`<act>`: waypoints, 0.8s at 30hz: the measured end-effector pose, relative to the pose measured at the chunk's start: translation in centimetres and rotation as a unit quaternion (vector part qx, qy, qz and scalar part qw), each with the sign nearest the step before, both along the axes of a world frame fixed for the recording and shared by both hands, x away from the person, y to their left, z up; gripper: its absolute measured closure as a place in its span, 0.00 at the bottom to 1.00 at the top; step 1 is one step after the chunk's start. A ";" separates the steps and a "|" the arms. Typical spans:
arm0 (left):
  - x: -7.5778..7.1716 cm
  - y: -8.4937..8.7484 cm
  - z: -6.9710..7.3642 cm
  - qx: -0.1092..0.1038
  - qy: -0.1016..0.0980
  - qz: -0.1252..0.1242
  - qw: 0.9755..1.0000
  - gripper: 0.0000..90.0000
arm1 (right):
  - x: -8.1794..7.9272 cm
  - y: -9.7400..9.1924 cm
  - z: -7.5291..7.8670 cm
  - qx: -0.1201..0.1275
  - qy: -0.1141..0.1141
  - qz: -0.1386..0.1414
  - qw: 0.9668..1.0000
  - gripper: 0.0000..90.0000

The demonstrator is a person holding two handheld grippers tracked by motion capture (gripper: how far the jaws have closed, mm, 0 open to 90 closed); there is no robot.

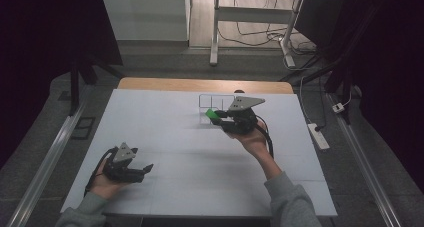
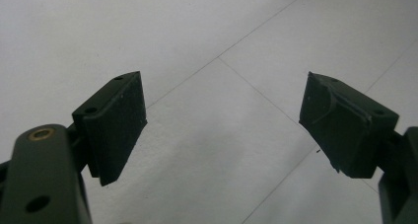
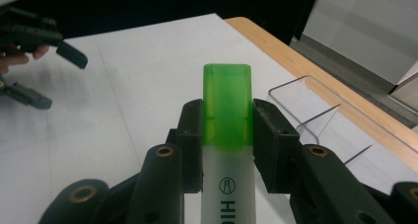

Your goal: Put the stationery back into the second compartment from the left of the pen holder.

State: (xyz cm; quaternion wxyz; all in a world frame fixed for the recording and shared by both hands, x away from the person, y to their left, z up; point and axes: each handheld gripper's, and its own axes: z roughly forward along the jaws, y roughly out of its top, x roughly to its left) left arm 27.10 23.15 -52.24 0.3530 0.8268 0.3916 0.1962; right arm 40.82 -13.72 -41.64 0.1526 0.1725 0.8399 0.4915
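In the high view, the right gripper (image 1: pixel 218 116) is held above the white table surface (image 1: pixel 165 137), a little right of the centre of the frame. Its jaws are closed on a highlighter pen with a green cap and a frosted white body (image 1: pixel 213 114). The green cap points to the left of the frame and lies just beside a clear plastic organiser with compartments (image 1: pixel 216 102), which stands near the far wooden edge of the table (image 1: pixel 200 84).

In the right gripper view, the highlighter pen (image 3: pixel 227 135) rises in the middle of the frame, and both black pads press on it from the sides, just where the green cap meets the white body. Black letters are printed on the body at the bottom of the frame. The clear organiser (image 3: pixel 315 110) is at the right of this frame, on the white surface and close to the wooden edge. The left gripper (image 3: pixel 49 71) is seen at the upper left, farther away.

In the high view, the left gripper (image 1: pixel 145 169) is at the lower left of the frame, low over the table, well apart from the pen. In the left gripper view its jaws stand wide open, with the bare white surface (image 2: pixel 207 135) between them.
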 end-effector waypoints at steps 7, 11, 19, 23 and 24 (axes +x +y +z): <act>0.0 0.0 -0.1 -0.001 0.002 -0.003 1.000 0.20 | 1.0 -0.1 0.9 0.016 -0.005 -0.021 1.000 0.74; 0.0 0.0 -0.1 -0.001 0.002 -0.003 1.000 0.20 | 1.4 -0.1 1.1 0.018 -0.004 -0.027 0.999 0.74; 0.1 0.0 -0.2 0.003 0.004 -0.005 1.000 0.20 | 2.2 -0.1 1.1 0.024 -0.005 -0.037 0.999 0.74; 0.1 -0.1 -0.2 0.005 0.005 -0.005 1.000 0.20 | 2.5 -0.1 1.1 0.031 -0.006 -0.040 0.999 0.74; 0.1 0.0 -0.2 0.005 0.006 -0.005 1.000 0.20 | 2.6 -0.1 1.1 0.032 -0.006 -0.041 0.999 0.74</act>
